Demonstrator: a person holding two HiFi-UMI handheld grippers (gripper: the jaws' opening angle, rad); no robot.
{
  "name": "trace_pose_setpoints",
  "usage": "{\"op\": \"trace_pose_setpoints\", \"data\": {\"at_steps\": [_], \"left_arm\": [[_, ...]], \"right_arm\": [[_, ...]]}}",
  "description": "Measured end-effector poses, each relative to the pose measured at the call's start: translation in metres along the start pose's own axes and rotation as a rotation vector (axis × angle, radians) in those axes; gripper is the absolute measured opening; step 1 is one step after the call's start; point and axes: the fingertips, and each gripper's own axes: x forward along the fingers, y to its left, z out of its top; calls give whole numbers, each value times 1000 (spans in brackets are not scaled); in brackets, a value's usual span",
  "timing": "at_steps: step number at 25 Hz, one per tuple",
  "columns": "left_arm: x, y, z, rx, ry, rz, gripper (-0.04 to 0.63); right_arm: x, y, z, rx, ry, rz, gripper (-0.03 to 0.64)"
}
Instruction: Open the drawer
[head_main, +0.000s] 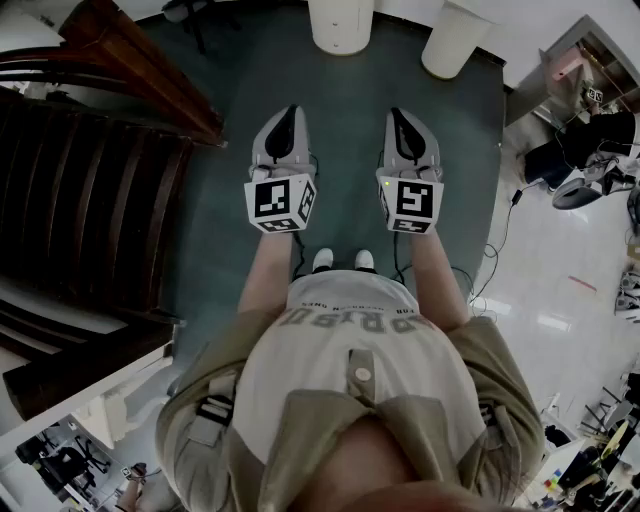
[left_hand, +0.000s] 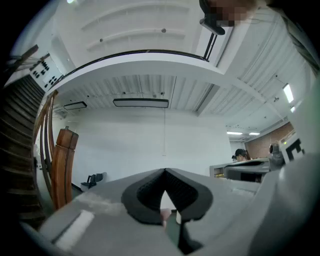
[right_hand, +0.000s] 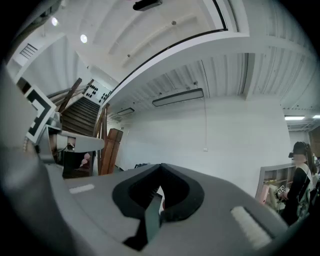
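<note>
Not started yet, by the look of it. Just standing on green carpet (head_main: 350, 110) next to a dark wooden staircase (head_main: 90, 200), left gripper (head_main: 289, 112) and right gripper (head_main: 397, 114) held out front, both pinched together on nothing. No drawer visible in any view. Probably next: finding the drawer, then spreading one pair of jaws for its handle.
</note>
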Motion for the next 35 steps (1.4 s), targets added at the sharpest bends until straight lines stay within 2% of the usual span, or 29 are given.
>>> {"op": "trace_pose_setpoints", "data": {"at_steps": [17, 24, 25, 26, 27, 29, 30, 32, 35], "left_arm": [[10, -3, 1, -25, -6, 13, 6], [11, 5, 3, -41, 7, 30, 6], [10, 9, 4, -50, 2, 39, 6], [9, 12, 5, -59, -4, 46, 79], [8, 15, 6, -68, -8, 51, 170], [8, 21, 5, -76, -1, 57, 277], [8, 23, 3, -77, 6, 61, 303], [8, 26, 0, -79, 21, 67, 322], [9, 26, -4, -83, 40, 70, 324]], "right_arm": [[6, -3, -6, -15, 8, 18, -2], [2, -22, -6, 108, -44, -18, 3], [2, -23, -5, 118, -47, -10, 41], [2, -23, -5, 130, -48, 5, 173], [3, -23, -6, 143, -47, 19, 275], [2, -26, -7, 156, -42, 24, 332], [2, -29, -9, 157, -39, 17, 361], [1, -34, -11, 164, -34, 0, 394], [0, -41, -15, 183, -27, -13, 405]]}}
